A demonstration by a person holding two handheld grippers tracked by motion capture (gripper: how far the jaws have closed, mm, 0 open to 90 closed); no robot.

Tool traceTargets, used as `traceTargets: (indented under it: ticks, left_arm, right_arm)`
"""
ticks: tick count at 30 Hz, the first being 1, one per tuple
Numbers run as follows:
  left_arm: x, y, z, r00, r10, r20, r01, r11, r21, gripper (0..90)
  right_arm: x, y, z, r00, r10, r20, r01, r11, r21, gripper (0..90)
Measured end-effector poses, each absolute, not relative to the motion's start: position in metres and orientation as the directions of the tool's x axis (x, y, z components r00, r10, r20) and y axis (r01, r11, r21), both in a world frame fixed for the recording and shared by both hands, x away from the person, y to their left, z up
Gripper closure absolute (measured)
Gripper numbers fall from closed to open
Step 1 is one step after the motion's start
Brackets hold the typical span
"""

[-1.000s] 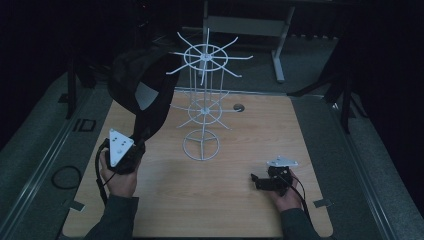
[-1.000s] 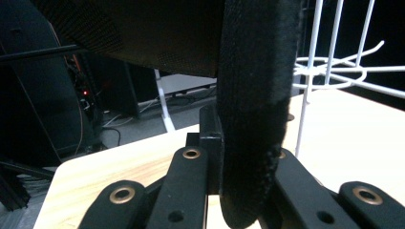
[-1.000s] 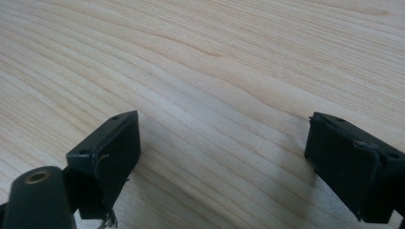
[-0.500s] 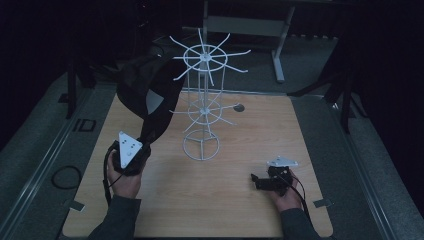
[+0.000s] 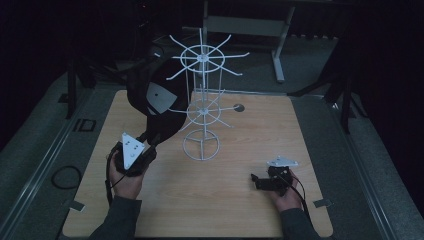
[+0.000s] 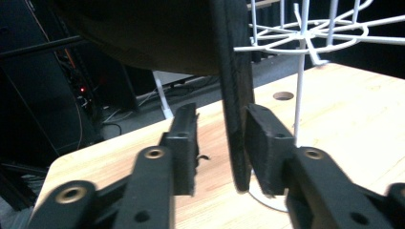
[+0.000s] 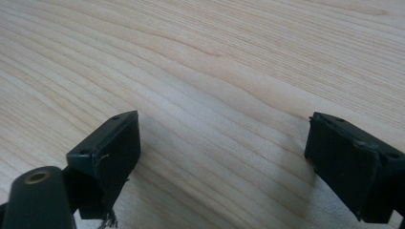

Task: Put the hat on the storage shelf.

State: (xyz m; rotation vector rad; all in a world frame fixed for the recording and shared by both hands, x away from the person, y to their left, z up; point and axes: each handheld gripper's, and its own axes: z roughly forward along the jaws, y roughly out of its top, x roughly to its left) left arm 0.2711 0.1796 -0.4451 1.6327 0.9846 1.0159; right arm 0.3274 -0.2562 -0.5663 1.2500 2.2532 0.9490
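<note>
- My left gripper (image 6: pixel 217 148), jaws narrow, w/ black cap (image 5: pixel 157 100) brim edge-on, near vertical between them, touching one pad; crown up by white rack (image 5: pixel 201 107).
- Right gripper (image 7: pixel 224 157) wide, low over table (image 7: pixel 215 62).

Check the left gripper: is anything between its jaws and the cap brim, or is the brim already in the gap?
Nothing visible is in the way. In the left gripper view the black cap has its brim edge already between the jaws of the left gripper, against the right-hand pad, with a gap to the other. The white wire rack stands beside it.
</note>
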Motion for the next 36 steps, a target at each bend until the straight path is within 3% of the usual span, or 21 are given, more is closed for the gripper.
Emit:
traceTargets:
  ticks: [9, 15, 26, 36]
  left_arm:
    - [0.2711, 0.1821, -0.4455, 0.369, 0.921, 0.126, 0.150, -0.193, 0.970, 47.8]
    - [0.2713, 0.1828, -0.4471, 0.379, 0.918, 0.114, 0.160, -0.186, 0.969, 42.0]
    - [0.2695, 0.1875, -0.4473, 0.412, 0.911, 0.035, 0.197, -0.126, 0.972, 34.0]
    - [0.2640, 0.1881, -0.4514, 0.445, 0.895, -0.008, 0.218, -0.100, 0.971, 32.6]
  right_arm:
    - [0.3274, -0.2562, -0.5663, -0.525, 0.851, -0.013, 0.586, 0.372, 0.720, 11.7]
    - [0.3274, -0.2562, -0.5663, -0.524, 0.851, -0.014, 0.585, 0.372, 0.720, 11.7]
    - [0.3275, -0.2561, -0.5664, -0.524, 0.852, -0.014, 0.585, 0.371, 0.721, 11.7]
    - [0.3274, -0.2561, -0.5664, -0.524, 0.852, -0.014, 0.585, 0.372, 0.721, 11.7]
